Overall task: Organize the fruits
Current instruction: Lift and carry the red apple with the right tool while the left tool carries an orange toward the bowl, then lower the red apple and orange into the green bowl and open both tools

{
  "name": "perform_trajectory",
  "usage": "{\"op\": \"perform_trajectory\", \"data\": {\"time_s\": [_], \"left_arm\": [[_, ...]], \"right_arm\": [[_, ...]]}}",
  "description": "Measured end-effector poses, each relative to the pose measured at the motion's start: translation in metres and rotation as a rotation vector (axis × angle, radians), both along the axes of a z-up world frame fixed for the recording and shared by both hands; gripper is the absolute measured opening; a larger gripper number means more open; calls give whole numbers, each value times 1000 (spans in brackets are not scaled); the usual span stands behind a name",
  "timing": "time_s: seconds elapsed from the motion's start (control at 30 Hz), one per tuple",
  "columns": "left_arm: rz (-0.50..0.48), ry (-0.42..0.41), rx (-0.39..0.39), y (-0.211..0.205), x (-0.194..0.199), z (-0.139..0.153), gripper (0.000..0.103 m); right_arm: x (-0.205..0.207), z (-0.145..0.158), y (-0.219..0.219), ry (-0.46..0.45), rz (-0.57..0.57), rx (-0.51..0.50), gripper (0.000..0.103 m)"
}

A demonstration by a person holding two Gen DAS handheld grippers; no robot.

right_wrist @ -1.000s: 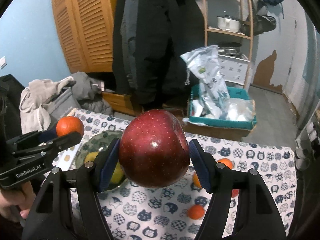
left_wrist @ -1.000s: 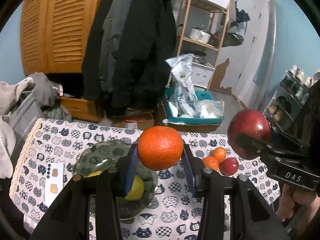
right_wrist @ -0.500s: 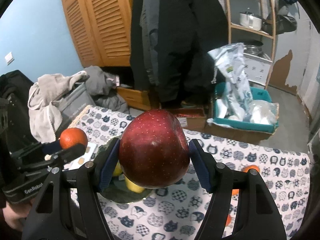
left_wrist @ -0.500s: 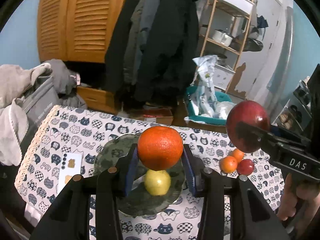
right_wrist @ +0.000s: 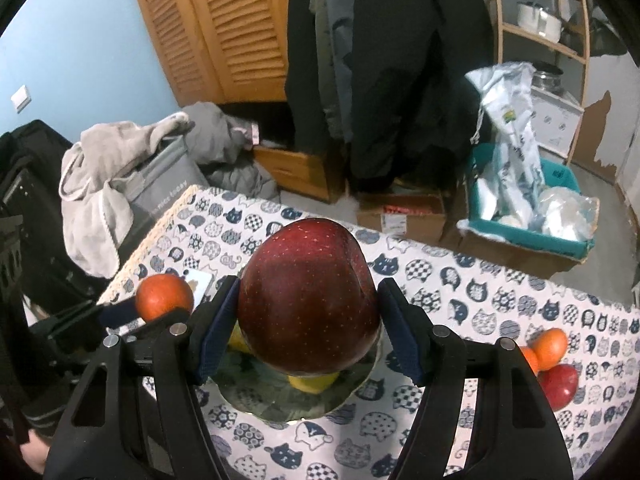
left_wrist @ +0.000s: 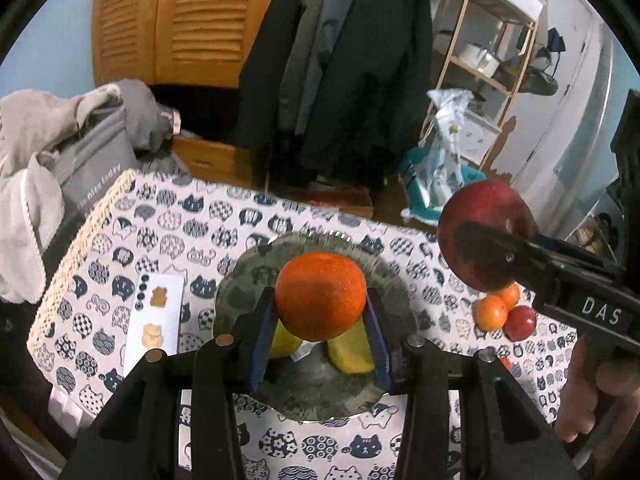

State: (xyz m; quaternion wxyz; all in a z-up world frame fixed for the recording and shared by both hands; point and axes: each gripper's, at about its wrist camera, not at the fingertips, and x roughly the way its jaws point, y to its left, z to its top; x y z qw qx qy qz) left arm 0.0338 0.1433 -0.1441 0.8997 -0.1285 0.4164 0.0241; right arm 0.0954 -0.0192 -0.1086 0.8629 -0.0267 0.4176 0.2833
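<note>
Both grippers are closed on fruit above a table: the left gripper (left_wrist: 320,320) pinches an orange (left_wrist: 321,296) between its blue pads, and the right gripper (right_wrist: 310,332) clamps a dark red apple (right_wrist: 308,298). Directly below them sits a dark green patterned plate (left_wrist: 244,280) holding two yellow fruits (left_wrist: 352,352), partly hidden by the orange. Around the plate spreads a cat-print tablecloth (left_wrist: 192,232), with a white sticker sheet (left_wrist: 154,320) just left of the plate and, to its right, two small oranges (left_wrist: 491,312) touching a smaller red apple (left_wrist: 520,322).
</note>
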Motion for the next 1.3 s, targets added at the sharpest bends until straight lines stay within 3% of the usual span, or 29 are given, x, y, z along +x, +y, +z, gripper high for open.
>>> {"op": "perform_trajectory", "data": {"time_s": [0.5, 0.73, 0.9, 1.1, 1.3], "left_arm": [[-4, 193, -55, 5, 17, -73, 44], [-14, 269, -62, -2, 24, -101, 44], [-13, 290, -58, -4, 27, -108, 45], [-9, 266, -57, -3, 30, -102, 59], [40, 242, -48, 11, 34, -93, 61]], "right_arm": [[19, -75, 18, 161, 2, -69, 70], [23, -91, 17, 192, 0, -80, 70], [27, -96, 17, 209, -5, -76, 70], [34, -99, 18, 237, -3, -47, 70], [46, -103, 28, 251, 12, -37, 70]]}}
